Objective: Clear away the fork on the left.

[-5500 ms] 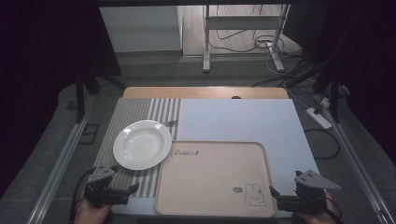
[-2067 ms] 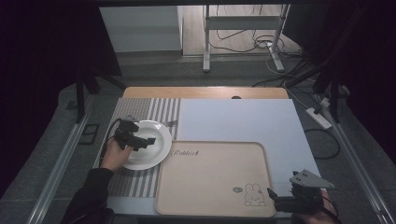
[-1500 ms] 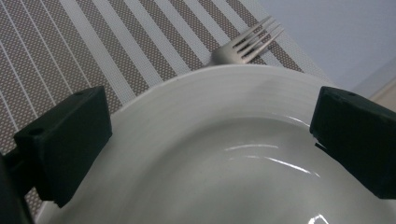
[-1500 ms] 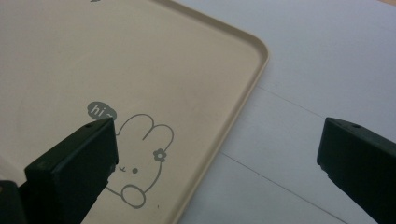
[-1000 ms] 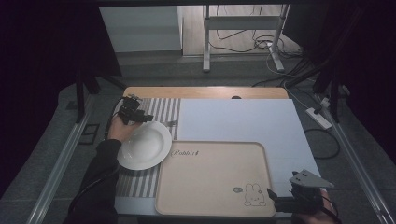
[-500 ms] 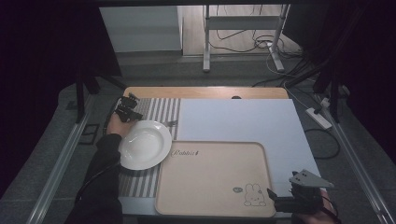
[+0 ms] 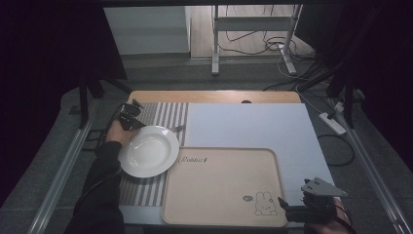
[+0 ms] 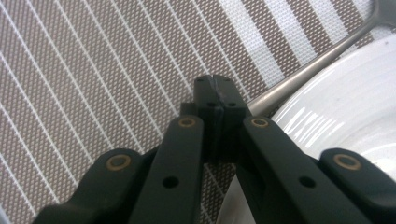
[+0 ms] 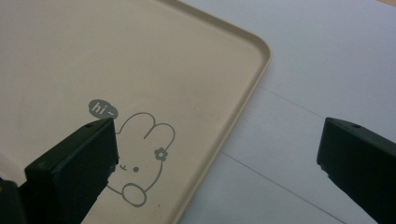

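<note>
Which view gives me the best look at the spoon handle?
The left gripper view: the spoon handle runs along the plate rim, its end at the shut left gripper. In the high view it is a small sliver.

Beige tray (image 7: 224,187): the script word "Rabbit" (image 7: 194,159) is printed at its far-left corner, nearest the white plate (image 7: 148,151). At the tray's near-right corner, a dark speech bubble reading "hi~" (image 9: 102,108) stands just up and left of the outlined rabbit drawing (image 9: 144,158). No other text is legible.

Dim room, grey floor (image 7: 195,73), metal stand (image 7: 253,24)
</note>
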`<state>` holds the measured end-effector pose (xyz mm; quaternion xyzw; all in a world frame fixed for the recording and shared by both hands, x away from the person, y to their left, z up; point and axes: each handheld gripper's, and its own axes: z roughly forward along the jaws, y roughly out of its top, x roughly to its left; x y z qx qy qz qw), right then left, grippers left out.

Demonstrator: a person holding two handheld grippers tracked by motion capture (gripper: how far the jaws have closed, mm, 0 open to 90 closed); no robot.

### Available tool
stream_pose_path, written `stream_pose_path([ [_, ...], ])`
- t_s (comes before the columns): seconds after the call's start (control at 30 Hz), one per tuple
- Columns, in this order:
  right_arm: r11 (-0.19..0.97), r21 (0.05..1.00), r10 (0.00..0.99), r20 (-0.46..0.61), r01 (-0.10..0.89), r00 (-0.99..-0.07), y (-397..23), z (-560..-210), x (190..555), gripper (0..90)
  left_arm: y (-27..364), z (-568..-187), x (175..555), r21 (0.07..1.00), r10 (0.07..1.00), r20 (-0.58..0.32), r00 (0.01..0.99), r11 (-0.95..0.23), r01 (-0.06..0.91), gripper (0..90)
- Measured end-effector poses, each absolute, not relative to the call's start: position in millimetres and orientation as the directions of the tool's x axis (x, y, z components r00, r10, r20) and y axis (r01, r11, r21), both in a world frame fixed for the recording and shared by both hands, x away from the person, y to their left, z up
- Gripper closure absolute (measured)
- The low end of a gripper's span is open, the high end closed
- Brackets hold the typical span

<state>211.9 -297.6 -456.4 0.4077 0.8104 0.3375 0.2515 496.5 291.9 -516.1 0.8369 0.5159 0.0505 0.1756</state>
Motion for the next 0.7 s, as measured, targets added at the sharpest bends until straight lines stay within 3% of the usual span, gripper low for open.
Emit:
stream_pose_path([
  [0.23, 0.445, 0.749, 0.827, -0.134, 0.491, -0.546, -297, -457, 212, 0.0, 295, -512, 499, 0.372, 0.880, -0.108, 0.463, -0.396, 0.839, 86.9],
  [0.37, 0.446, 0.749, 0.826, -0.134, 0.490, -0.547, -297, -457, 212, 0.0, 292, -502, 502, 0.426, 0.889, -0.102, 0.446, -0.366, 0.827, 64.3],
  [0.43, 0.447, 0.748, 0.826, -0.134, 0.490, -0.548, -297, -457, 212, 0.0, 290, -500, 503, 0.438, 0.883, -0.101, 0.458, -0.374, 0.817, 62.1],
  [0.6, 0.451, 0.748, 0.823, -0.136, 0.487, -0.552, -297, -457, 212, 0.0, 272, -497, 507, 0.479, 0.862, -0.088, 0.499, -0.403, 0.780, 32.5],
  [0.63, 0.452, 0.748, 0.822, -0.138, 0.486, -0.552, -296, -457, 212, 0.0, 268, -497, 507, 0.480, 0.856, -0.090, 0.510, -0.411, 0.775, 23.1],
  [0.7, 0.453, 0.748, 0.822, -0.138, 0.486, -0.553, -296, -457, 212, 0.0, 259, -499, 509, 0.480, 0.841, -0.104, 0.531, -0.425, 0.768, 19.7],
])
